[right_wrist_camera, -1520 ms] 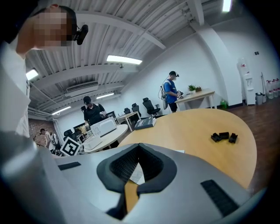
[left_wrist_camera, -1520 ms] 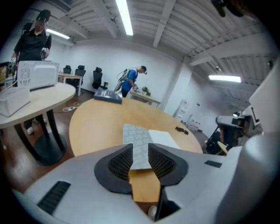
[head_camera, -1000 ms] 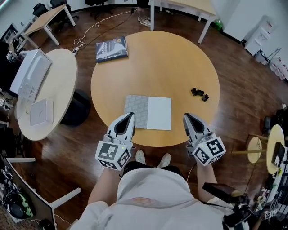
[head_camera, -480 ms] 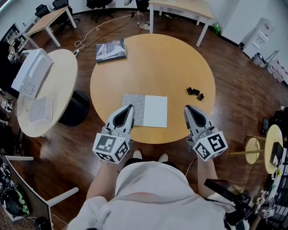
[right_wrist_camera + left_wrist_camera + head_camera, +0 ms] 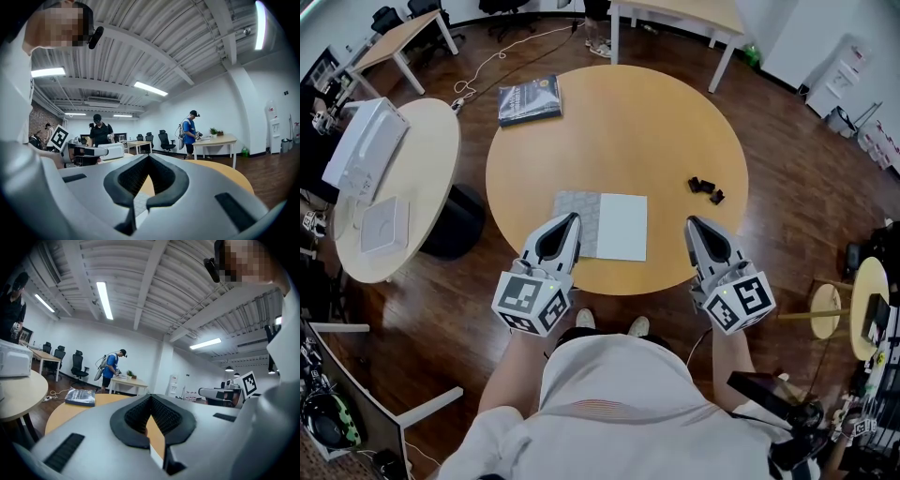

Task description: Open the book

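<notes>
L tool [image 5: 571,218] & R tool [image 5: 693,224] both closed, empty, flanking book [image 5: 614,227] on table [image 5: 656,131].

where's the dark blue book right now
In the head view, the dark blue book lies at the far left edge of the round wooden table, beyond the grey-and-white book.

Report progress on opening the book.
Done: nothing visible. The grey-and-white book lies flat near the front of the table, apparently closed. In hand: nothing. The left gripper by its left edge and the right gripper off to its right are both shut and empty. Left: catch the cover and swing it open.
</notes>
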The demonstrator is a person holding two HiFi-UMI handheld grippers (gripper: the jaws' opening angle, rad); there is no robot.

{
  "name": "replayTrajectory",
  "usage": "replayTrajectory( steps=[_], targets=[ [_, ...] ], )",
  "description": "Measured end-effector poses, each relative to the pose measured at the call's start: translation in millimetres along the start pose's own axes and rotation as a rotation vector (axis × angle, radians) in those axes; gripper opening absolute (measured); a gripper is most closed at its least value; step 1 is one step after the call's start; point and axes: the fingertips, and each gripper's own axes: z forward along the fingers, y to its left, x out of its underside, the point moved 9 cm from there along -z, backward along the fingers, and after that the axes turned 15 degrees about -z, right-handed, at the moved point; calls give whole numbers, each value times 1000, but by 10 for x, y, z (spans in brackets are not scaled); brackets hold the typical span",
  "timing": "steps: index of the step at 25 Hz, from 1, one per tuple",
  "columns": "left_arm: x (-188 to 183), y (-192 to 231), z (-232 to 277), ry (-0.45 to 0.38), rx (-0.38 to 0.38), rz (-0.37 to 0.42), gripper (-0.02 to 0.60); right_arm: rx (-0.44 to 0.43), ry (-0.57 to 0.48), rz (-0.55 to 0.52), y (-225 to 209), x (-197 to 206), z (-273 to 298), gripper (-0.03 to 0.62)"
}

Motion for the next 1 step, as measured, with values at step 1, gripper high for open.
replayTrajectory(
  steps=[1],
  targets=[
    [0, 0, -1, -1, 0, -2, 9, 0, 1, -2, 1, -2, -1, -3]
  ],
)
